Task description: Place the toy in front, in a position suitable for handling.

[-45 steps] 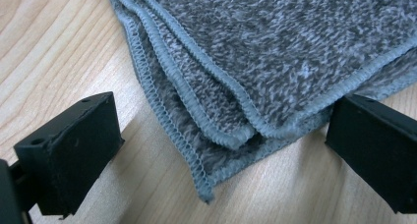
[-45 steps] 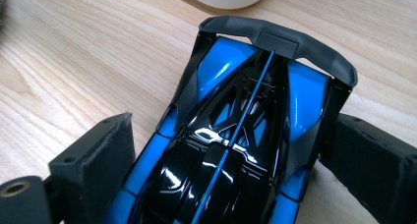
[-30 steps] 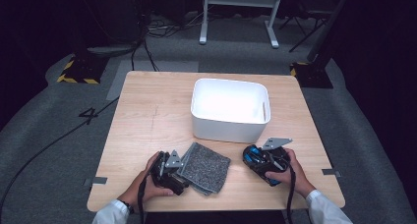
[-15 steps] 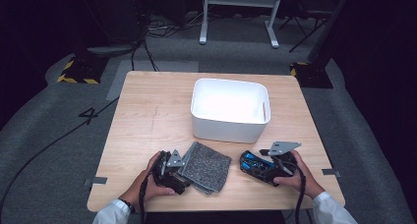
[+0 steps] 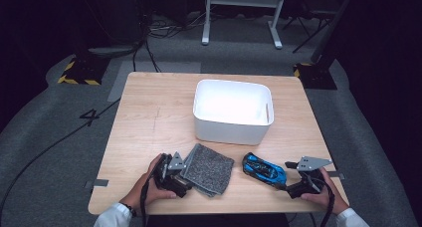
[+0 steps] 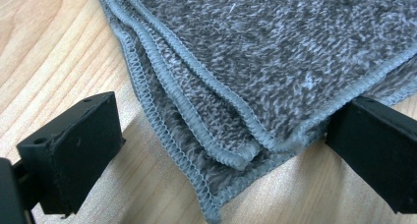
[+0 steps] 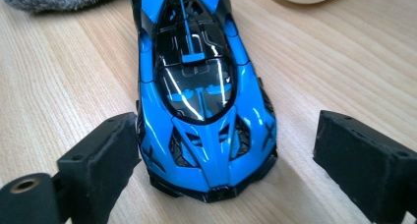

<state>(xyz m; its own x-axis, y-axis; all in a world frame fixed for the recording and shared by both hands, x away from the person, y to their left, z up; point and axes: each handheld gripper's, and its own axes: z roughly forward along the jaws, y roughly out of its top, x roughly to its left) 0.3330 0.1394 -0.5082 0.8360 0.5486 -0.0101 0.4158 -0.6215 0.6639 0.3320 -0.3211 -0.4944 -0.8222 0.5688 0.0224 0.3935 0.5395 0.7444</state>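
At the near edge of the wooden table, a folded grey terry cloth with stitched hems is straddled at its corner by the wide-spread jaws of the left gripper. The glossy blue toy car is framed at one end, untouched, by the parted jaws of the right gripper, which has been drawn back since earlier. Farther off, a smooth white rectangular bin is seen, with nothing seen inside.

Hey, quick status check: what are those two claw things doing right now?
Left gripper open, jaws straddling the folded grey cloth corner. Right gripper open around the blue toy car nose, one jaw touching it. White bin behind; nothing in the way.
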